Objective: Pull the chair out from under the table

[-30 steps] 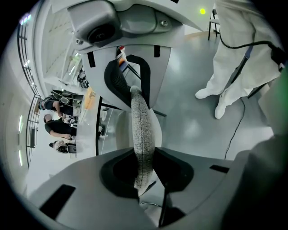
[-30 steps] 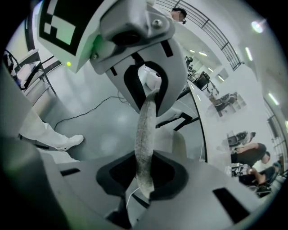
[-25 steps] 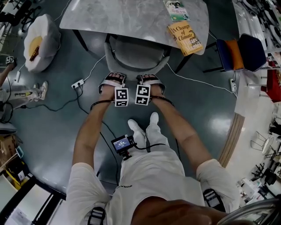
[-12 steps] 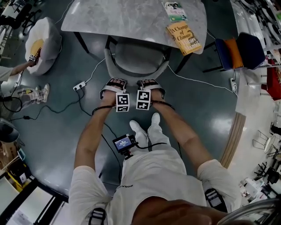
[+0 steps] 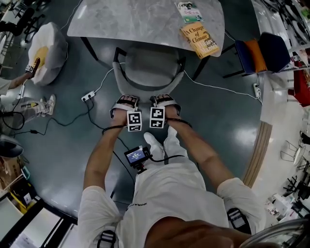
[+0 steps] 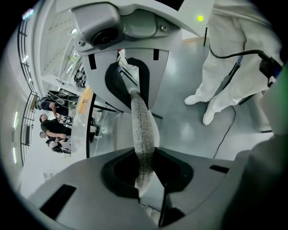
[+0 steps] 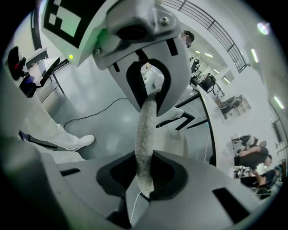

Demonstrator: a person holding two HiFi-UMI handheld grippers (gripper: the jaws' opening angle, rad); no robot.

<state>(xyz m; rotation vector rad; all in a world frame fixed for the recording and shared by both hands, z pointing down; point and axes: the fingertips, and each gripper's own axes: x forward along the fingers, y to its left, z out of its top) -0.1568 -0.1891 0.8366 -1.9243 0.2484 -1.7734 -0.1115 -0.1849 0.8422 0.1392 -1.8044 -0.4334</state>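
A grey upholstered chair [image 5: 147, 65] with a curved back stands partly under the marble-topped table [image 5: 135, 22] in the head view. My left gripper [image 5: 127, 100] and right gripper [image 5: 163, 100] sit side by side on the near rim of the chair back, each shut on it. In the left gripper view the grey fabric rim [image 6: 143, 130] runs between the jaws and is pinched there. The right gripper view shows the same fabric rim [image 7: 146, 134] clamped between its jaws. The chair's front part is hidden below the tabletop.
A yellow book [image 5: 200, 39] and a green one [image 5: 189, 10] lie on the table's right end. A blue and orange chair [image 5: 261, 54] stands at right, a white cushion [image 5: 44, 44] at left. A power strip [image 5: 87, 96] and cables cross the floor. My feet [image 5: 156, 141] are just behind the grippers.
Both grippers have moved back toward my body, still holding the chair back. The chair has slid out with them, so more of its seat shows in front of the table edge.
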